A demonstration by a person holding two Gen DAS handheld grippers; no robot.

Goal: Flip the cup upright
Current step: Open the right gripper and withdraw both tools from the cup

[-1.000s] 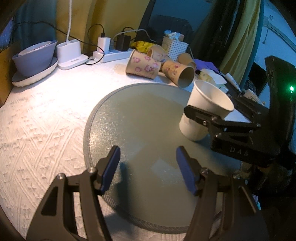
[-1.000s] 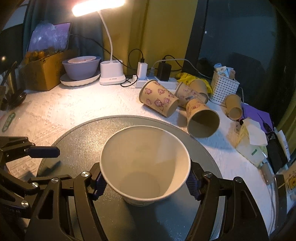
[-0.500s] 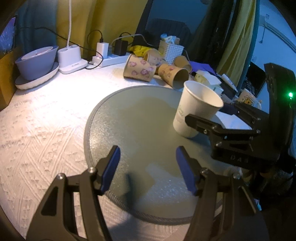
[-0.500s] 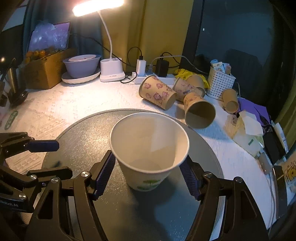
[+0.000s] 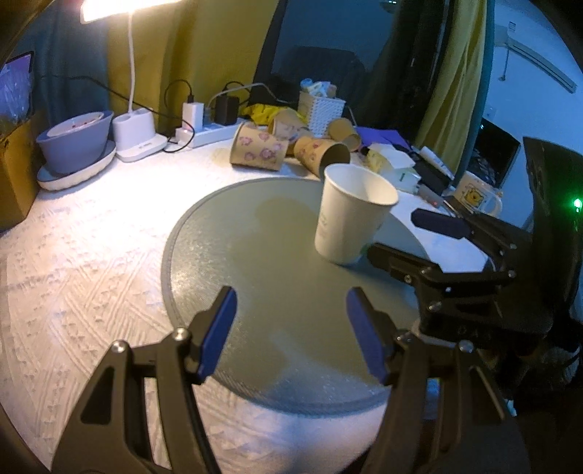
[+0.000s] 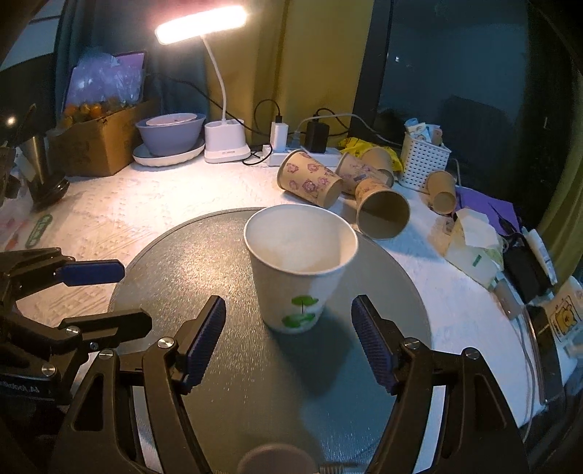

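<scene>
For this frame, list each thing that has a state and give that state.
white paper cup: upright on the round mat, mouth up, free of both grippers
right gripper: open, empty, just short of the cup
left gripper: open, empty
patterned brown cups: lying on their sides behind the mat
desk lamp: switched on

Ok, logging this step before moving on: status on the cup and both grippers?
Right hand-held gripper open, clear of the cup. Left hand-held gripper open, empty. White cup upright on the round mat. Nothing in the way.
</scene>
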